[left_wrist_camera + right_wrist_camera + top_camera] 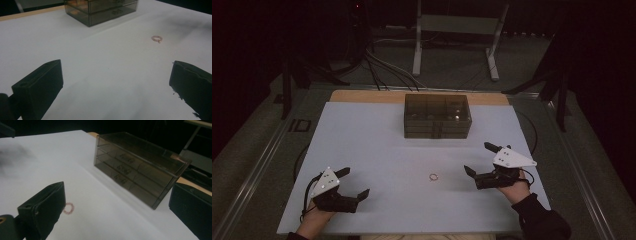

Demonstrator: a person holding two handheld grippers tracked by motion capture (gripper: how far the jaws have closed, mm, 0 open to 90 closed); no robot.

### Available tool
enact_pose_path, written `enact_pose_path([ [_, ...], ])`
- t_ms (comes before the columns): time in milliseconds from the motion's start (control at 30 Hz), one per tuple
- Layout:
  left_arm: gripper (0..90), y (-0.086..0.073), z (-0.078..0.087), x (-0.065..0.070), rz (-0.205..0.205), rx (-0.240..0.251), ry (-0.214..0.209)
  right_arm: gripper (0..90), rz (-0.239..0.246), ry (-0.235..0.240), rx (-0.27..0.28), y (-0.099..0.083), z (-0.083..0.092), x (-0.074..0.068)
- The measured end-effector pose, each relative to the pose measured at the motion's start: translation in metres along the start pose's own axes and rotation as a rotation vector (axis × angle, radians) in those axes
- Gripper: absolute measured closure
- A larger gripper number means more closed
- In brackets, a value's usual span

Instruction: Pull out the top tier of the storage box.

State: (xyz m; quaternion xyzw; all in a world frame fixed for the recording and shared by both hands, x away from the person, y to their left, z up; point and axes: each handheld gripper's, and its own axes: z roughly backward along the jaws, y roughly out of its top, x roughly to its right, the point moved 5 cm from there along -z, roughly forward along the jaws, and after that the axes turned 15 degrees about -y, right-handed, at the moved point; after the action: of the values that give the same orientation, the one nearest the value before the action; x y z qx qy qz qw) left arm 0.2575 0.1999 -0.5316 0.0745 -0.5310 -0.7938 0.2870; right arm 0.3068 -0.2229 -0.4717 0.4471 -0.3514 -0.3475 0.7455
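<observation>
Both of your tools are gaping empty over the bench, and the ring is lying nearer your right tool than your left tool.

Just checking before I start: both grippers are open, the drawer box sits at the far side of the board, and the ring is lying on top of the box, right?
Not quite. The ring lies on the white board, between the left gripper and right gripper, well apart from the drawer box; the high view shows it. The rest holds.
</observation>
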Motion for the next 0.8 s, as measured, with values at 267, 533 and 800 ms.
enact_pose_path([
  [267, 0.0, 0.0, 0.0, 0.0, 0.001, 0.002, -0.002, 1.0, 0.037, -0.016, 0.031, 0.011, -0.006, 0.005],
  [533, 0.0, 0.0, 0.0, 0.001, -0.002, 0.005, -0.009, 1.0, 0.066, -0.025, 0.054, 0.017, -0.014, 0.008],
  [800, 0.0, 0.001, 0.0, 0.001, 0.002, 0.008, -0.007, 1.0, 0.15, -0.032, 0.05, 0.022, -0.028, 0.006],
])
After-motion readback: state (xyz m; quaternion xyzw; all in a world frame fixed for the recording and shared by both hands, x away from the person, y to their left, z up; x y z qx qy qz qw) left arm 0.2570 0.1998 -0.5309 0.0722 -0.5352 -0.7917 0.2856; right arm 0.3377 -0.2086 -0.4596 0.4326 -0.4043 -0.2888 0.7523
